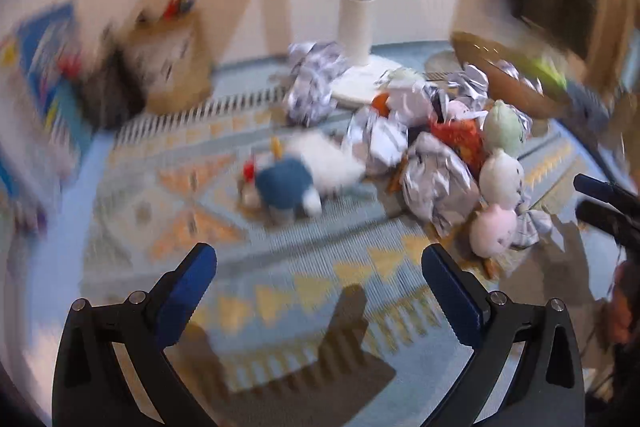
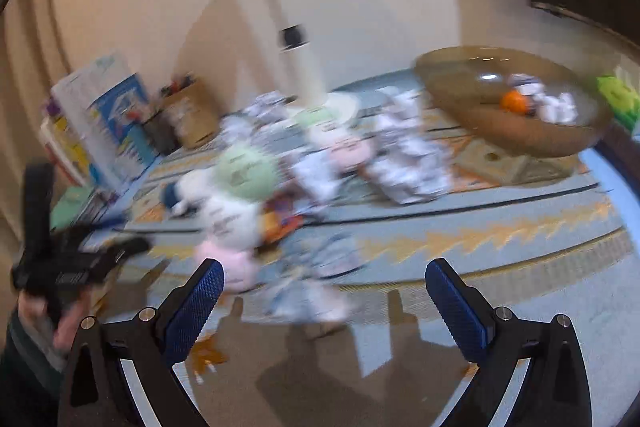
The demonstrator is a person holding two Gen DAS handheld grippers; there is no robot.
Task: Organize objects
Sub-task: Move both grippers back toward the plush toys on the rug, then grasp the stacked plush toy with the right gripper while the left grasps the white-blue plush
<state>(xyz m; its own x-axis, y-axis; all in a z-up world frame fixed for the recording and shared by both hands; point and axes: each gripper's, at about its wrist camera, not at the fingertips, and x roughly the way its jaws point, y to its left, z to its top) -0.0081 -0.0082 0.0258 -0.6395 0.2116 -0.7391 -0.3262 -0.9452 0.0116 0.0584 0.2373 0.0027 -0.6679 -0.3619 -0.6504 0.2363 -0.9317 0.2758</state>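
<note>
Both views are smeared with motion, so only the larger shapes can be trusted. The left gripper (image 1: 319, 263) has its blue fingers spread wide with nothing between them, and the right gripper (image 2: 324, 279) is the same, apart and empty, above the patterned rug (image 1: 360, 291). The things to sort lie in a loose heap on that rug: round plush toys in pale green (image 1: 505, 126), white (image 1: 500, 177) and pink (image 1: 493, 227), stacked one against the next, with crumpled foil balls (image 1: 438, 183) pressed around them and a blue-and-white plush (image 1: 286, 183) lying a little apart to the left. A wide brown bowl (image 2: 460, 83) stands near the heap's far right and already holds an orange ball (image 2: 514, 101) and some crumpled pieces. I'd judge all of it light and harmless to drop. The plush will squash and spring back, so a grip across the round middle should hold. The foil is light, crushes further under pressure and may slip; taking it across its bulkiest fold looks safest.
</note>
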